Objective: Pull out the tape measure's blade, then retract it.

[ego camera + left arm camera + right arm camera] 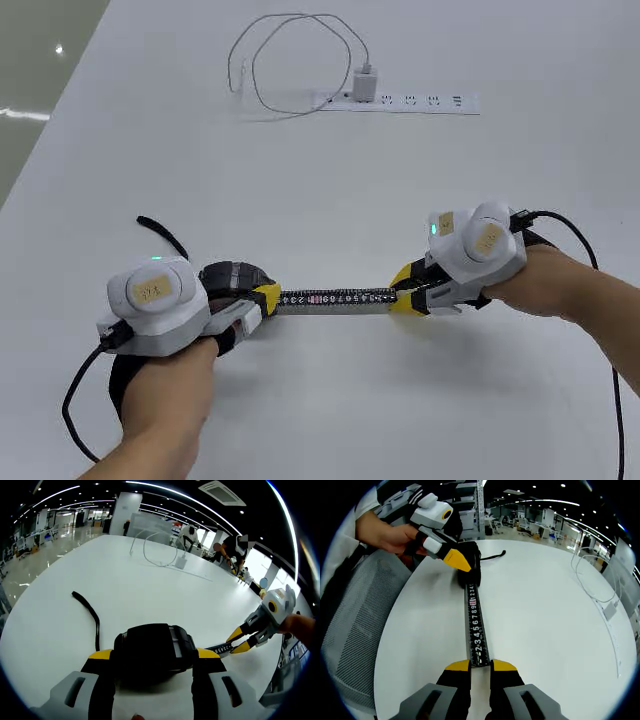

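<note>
A black tape measure case (232, 280) (152, 652) lies on the white table (320, 170), and my left gripper (255, 308) (155, 662) is shut on it. Its blade (335, 298) (475, 625) with printed numbers runs out flat to the right. My right gripper (408, 290) (481, 667) is shut on the blade's end, yellow fingertips pinching the tip. In the left gripper view the right gripper (239, 640) holds the blade tip at the right. In the right gripper view the left gripper (451, 557) grips the case (470, 562) at the far end of the blade.
A black wrist strap (163, 235) (90, 615) trails from the case to the left. A white power strip (400, 102) with a charger and looping white cable (290, 60) lies at the far side. A grey mesh chair (375, 625) stands beside the table edge.
</note>
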Demonstrator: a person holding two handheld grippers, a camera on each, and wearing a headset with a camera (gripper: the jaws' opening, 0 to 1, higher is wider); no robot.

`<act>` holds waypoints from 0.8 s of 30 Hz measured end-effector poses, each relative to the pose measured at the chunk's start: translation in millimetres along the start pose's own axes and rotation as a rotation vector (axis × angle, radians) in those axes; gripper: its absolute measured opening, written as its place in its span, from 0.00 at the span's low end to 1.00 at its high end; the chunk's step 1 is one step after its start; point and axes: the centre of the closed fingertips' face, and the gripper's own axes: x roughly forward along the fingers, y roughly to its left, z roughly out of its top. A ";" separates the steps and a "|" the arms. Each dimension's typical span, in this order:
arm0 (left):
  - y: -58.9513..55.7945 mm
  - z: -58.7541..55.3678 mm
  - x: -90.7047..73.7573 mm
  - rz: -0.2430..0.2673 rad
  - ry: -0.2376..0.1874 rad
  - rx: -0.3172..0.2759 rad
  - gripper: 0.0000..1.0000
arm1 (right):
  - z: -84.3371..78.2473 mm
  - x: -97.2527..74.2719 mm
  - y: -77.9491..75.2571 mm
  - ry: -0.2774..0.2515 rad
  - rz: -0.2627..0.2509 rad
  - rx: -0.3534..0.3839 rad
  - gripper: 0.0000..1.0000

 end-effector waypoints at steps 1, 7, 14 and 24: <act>-0.3 0.0 -0.3 0.000 0.000 0.000 0.58 | 0.9 0.7 0.1 -0.001 0.001 0.000 0.09; 0.1 -0.1 0.0 -0.001 0.001 -0.001 0.58 | 6.5 6.4 0.1 -0.011 0.008 -0.002 0.09; -0.7 -0.2 -0.8 -0.001 0.000 -0.003 0.58 | 11.2 10.0 0.7 -0.020 0.015 -0.002 0.09; -1.9 0.4 -2.2 -0.002 0.000 -0.006 0.58 | 19.6 16.1 1.3 -0.032 0.021 -0.004 0.09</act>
